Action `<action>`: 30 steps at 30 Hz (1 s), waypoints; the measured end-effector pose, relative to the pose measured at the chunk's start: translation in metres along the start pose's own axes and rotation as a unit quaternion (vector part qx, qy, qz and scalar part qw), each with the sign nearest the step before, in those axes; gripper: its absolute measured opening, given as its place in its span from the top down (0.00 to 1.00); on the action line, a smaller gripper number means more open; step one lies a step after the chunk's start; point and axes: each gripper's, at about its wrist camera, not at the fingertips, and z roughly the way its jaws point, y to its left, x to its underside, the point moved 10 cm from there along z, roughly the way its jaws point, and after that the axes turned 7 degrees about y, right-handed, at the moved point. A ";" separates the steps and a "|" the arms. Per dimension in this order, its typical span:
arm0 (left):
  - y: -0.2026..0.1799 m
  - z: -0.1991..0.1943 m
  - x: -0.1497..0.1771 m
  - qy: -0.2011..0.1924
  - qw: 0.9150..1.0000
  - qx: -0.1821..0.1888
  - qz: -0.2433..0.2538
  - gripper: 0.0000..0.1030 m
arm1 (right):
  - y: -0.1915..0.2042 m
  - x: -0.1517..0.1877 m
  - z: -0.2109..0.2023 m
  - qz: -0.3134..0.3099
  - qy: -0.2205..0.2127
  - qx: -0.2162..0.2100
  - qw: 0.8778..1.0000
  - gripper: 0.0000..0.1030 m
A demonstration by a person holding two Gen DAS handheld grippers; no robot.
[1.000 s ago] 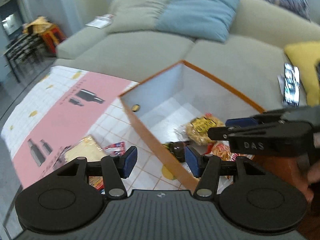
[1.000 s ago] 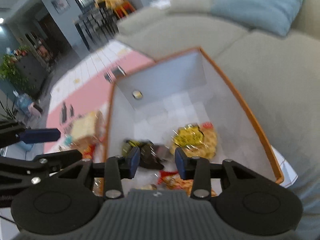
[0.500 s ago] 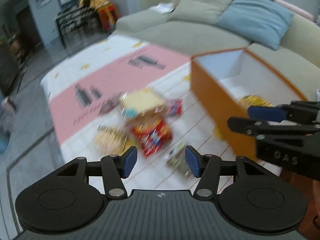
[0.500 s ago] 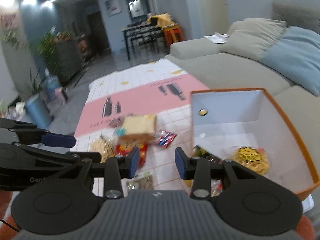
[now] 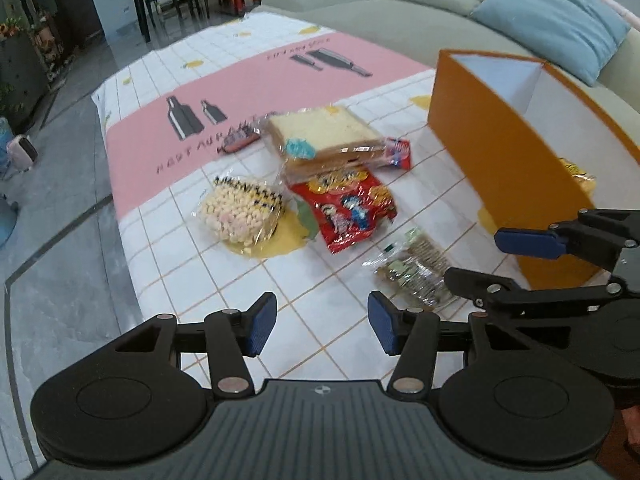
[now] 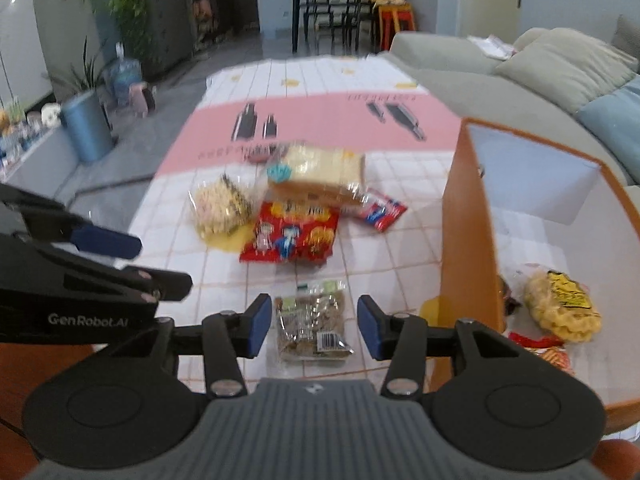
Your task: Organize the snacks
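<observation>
Nearest in the right wrist view, the right gripper has its jaws spread, with a clear cracker pack lying on the bench between the blue pads, untouched as far as can be told. The left gripper hangs beside it, jaws spread and holding nothing, over bare white tiled cloth; its view shows the right gripper from the side, just above the cracker pack.

Past the crackers lies a red snack bag, flat on the cloth. To its left sits a clear puff bag, partly over a yellow lemon print. Behind the red bag, a wrapped loaf of sliced bread overlaps its far edge, and a small red and blue packet pokes out from under the bread on the right. A dark small packet lies just left of the bread on the pink band.

Right of the pile stands an orange box, open on top. Inside, near its close end, rests a yellow chip bag, with a red wrapper and a dark one beside it.

Beyond the bench runs a grey-green sofa with a blue cushion.
</observation>
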 end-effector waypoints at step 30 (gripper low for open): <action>0.000 0.050 -0.034 -0.004 0.999 0.049 -0.018 0.30 | -0.017 -0.005 0.066 -0.039 0.068 0.063 0.995 0.56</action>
